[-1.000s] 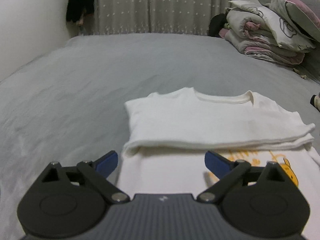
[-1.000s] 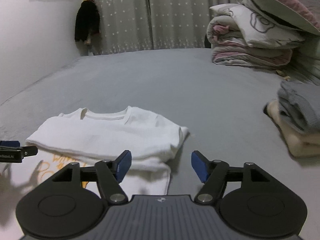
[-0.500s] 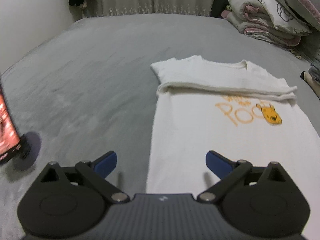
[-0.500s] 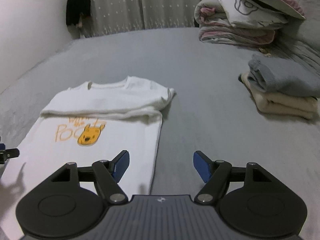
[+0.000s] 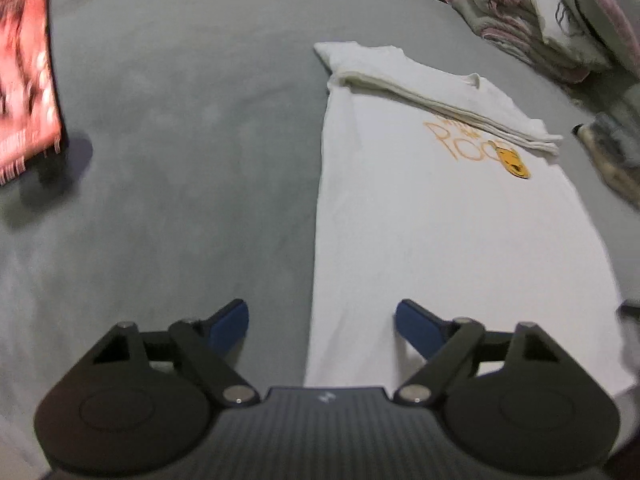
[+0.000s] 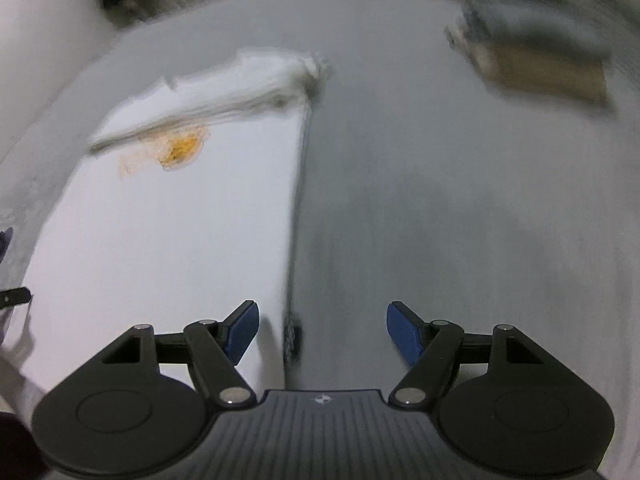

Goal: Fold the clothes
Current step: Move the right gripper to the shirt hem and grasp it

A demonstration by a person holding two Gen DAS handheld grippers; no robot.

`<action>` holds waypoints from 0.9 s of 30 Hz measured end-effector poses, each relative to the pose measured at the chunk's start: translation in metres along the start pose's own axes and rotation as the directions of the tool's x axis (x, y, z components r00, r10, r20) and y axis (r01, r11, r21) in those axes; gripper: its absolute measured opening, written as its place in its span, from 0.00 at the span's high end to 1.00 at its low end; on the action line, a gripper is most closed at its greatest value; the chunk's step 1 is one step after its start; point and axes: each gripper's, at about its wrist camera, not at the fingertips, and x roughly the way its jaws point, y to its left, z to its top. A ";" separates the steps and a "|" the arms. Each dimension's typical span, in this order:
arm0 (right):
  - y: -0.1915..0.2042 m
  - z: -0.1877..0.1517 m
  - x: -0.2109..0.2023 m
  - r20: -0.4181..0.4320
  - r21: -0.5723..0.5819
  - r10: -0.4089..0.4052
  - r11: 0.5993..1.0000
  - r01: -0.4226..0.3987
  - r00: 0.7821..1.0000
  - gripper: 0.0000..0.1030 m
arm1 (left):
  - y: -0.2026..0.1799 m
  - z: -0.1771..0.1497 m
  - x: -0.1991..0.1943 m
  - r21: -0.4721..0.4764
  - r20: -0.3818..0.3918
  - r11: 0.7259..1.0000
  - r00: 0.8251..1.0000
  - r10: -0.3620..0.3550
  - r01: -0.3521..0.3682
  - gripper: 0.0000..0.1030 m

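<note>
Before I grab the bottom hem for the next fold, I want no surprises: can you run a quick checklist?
1. Collar end of the white T-shirt folded down over the print: ok.
2. Long body lies flat on the grey bed: ok.
3. Left tongs straddle the shirt's left edge, closing, nothing pinched: ok.
4. Right tongs straddle the right edge, open and empty: ok.
5. Hem corners in view: cannot tell, hidden under the tongs.
6. Folded clothes pile lies apart from the shirt: ok.
</note>
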 end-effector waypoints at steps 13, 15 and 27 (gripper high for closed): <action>-0.024 -0.025 -0.008 -0.081 -0.001 0.272 0.962 -0.273 0.959 0.48 | 0.045 -0.037 -0.025 0.026 -0.045 0.963 0.963 -0.267 0.268 0.58; -0.029 -0.030 -0.008 -0.103 0.009 0.319 0.947 -0.320 0.942 0.55 | 0.053 -0.044 -0.028 0.017 -0.050 0.949 0.949 -0.313 0.314 0.63; -0.061 -0.047 -0.005 -0.113 0.149 0.479 0.874 -0.462 0.871 0.64 | 0.077 -0.045 -0.017 -0.144 -0.064 0.897 0.901 -0.429 0.417 0.72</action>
